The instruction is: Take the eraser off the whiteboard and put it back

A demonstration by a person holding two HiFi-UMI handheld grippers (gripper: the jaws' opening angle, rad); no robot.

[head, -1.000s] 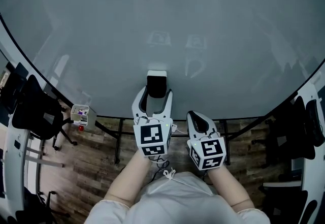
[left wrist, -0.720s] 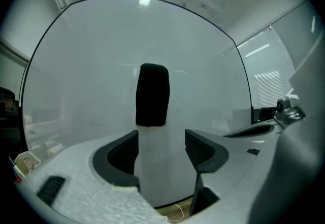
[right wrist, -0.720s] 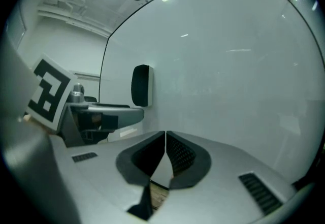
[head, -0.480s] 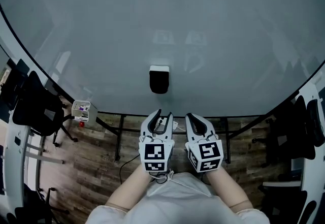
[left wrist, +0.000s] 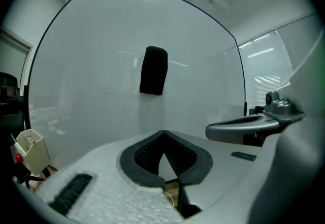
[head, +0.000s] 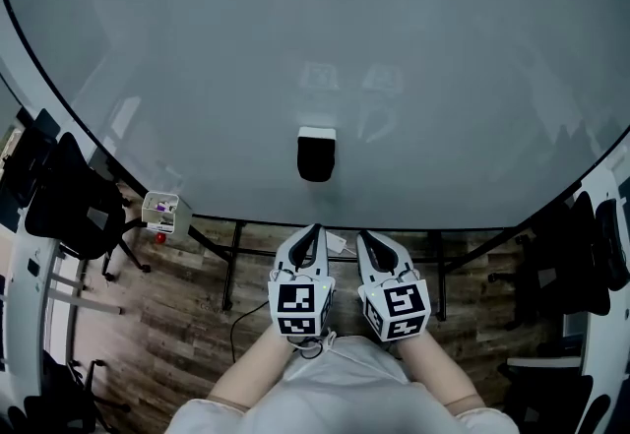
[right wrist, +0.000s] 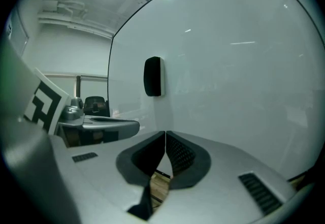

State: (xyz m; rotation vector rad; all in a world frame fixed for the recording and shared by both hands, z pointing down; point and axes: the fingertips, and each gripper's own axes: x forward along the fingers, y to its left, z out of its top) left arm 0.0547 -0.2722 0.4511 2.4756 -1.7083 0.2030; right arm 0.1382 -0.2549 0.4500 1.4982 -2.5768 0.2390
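White plastic shells nearest me: both grippers hang side by side above the brown wood-plank floor (head: 177,314). The left gripper (head: 313,228) has just been closing its jaws, and the pads now meet with nothing between them. The right gripper (head: 362,235) just beside it is clenched and empty too. Both point at the large pale whiteboard (head: 295,48) without touching it. Farther on, the black block eraser with a white top (head: 316,155) clings upright to the whiteboard, near its lower edge and about midway along, apart from both grippers. A small white box (head: 162,213) sits at the whiteboard's lower left edge.
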